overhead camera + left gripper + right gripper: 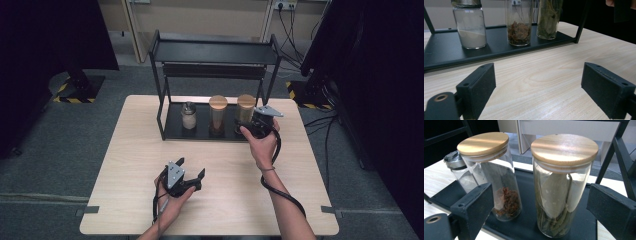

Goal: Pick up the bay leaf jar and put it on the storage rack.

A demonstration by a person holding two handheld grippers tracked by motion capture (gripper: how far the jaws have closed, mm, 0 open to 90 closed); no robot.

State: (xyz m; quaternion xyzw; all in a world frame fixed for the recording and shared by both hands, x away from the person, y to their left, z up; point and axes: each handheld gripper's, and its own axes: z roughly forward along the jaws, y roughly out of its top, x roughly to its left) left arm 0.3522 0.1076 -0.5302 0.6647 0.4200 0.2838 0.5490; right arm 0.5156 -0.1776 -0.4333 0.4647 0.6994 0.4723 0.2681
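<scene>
Wooden table (150,150) carries one black rack (215,52) with three jars on its bottom shelf. Right gripper (539,202) stands wide open around the leaf jar (561,187), pads clear of the glass. Left gripper (536,87) is wide open and empty.

Grey carpet floor (60,150) — black stands (80,85) on hazard-striped bases, beige wall (210,15), trailing cables (295,35)

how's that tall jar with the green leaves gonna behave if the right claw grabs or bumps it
The leaf jar looks tall and narrow, so a push near its wooden lid may tip it. Its clear glass-like wall is probably smooth, slippery and breakable. It holds just dried leaves, so it is likely light. The right claw stands open around it.
</scene>
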